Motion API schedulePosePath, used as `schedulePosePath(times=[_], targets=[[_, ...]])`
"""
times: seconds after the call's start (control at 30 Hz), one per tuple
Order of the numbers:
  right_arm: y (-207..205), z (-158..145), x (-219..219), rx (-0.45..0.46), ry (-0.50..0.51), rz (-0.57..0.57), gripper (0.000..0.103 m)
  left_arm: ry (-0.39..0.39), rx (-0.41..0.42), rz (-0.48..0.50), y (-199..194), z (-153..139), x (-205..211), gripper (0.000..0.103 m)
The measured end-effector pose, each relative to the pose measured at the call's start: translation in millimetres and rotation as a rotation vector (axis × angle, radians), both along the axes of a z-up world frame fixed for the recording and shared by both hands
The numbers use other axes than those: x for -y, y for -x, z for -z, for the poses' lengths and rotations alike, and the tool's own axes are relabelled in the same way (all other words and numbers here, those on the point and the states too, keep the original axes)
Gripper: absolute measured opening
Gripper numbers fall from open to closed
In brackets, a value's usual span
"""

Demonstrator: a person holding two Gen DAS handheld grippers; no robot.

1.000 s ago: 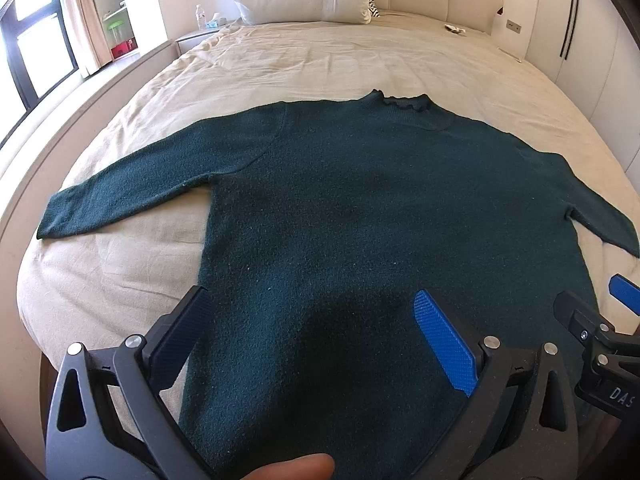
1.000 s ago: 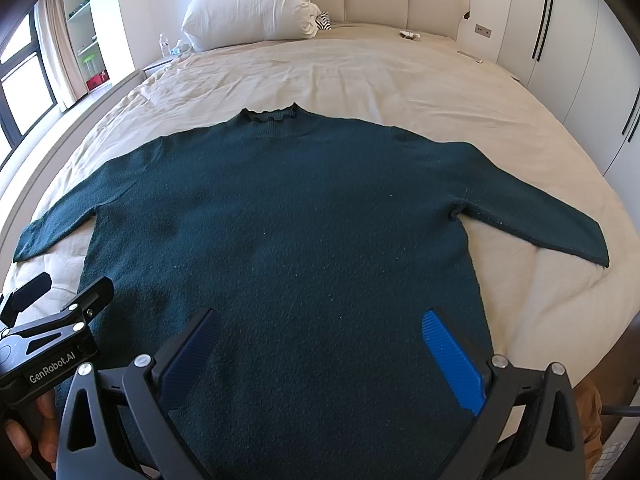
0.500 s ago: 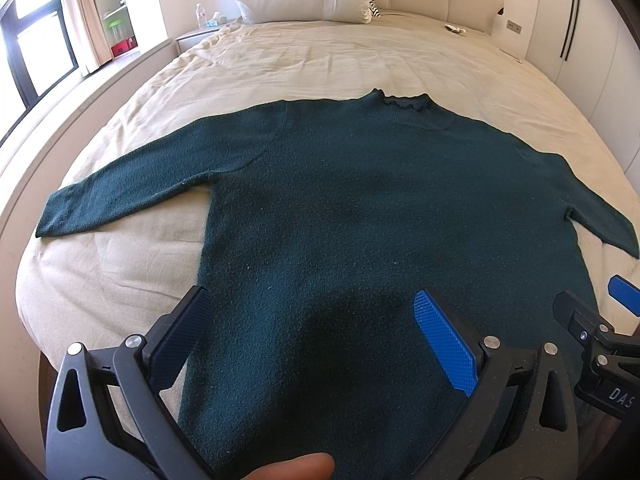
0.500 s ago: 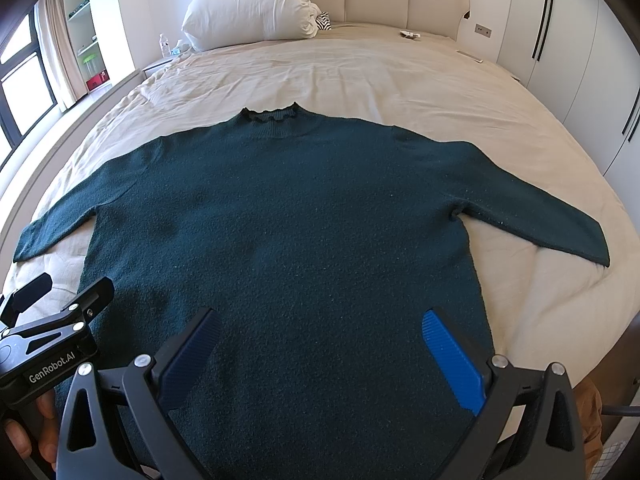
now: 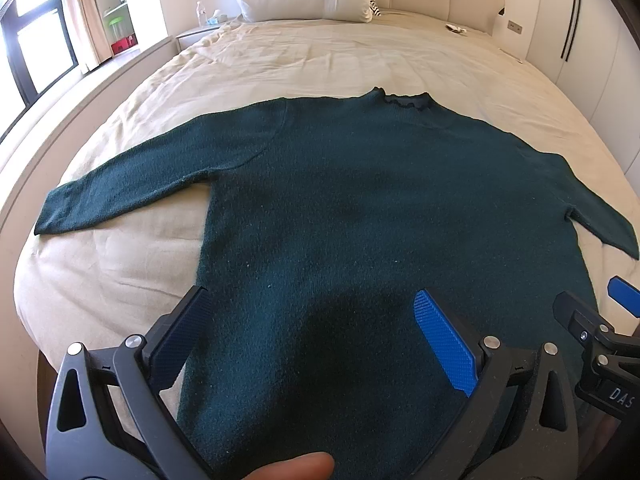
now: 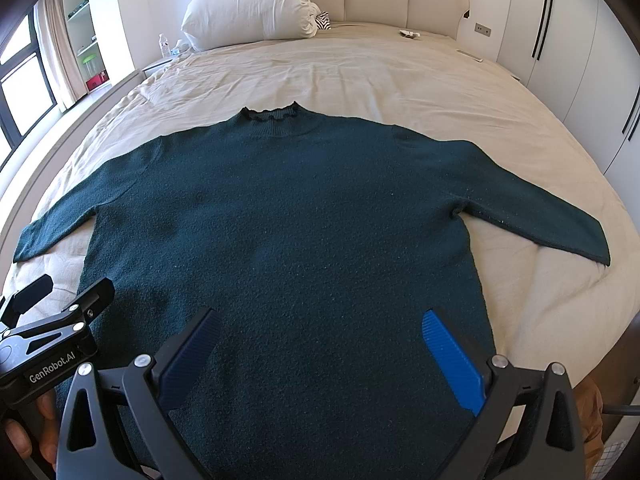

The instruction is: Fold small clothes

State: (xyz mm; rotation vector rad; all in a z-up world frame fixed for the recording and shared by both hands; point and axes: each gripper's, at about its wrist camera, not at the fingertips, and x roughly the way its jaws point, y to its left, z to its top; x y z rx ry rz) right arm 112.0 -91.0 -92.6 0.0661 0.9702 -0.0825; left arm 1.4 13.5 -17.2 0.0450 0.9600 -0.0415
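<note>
The sweater [image 5: 360, 216] is lying flat on the bed [image 5: 320, 56], collar away, hem nearest. The left gripper [image 5: 312, 344] and the right gripper [image 6: 320, 356] are hovering wide open, empty, each facing its own sleeve side.

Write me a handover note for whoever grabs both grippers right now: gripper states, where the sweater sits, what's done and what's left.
Left gripper: open, empty, above the lower body of the sweater.
Right gripper: open, empty, also above the lower body, beside the left one.
Dark green sweater: spread flat on the bed, collar away from you, both sleeves out to the sides, left sleeve, right sleeve.
Done: sweater laid out flat.
Left: every fold. Probably sleeves in first, then the body.
</note>
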Motion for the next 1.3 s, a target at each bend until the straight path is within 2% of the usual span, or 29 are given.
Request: schedulePosePath(times=[1.3], targets=[[0.3, 0.9, -0.2, -0.002, 0.001, -0.002, 0.103, 0.036, -0.018, -0.002, -4.6, 2.1, -2.4, 0.103]])
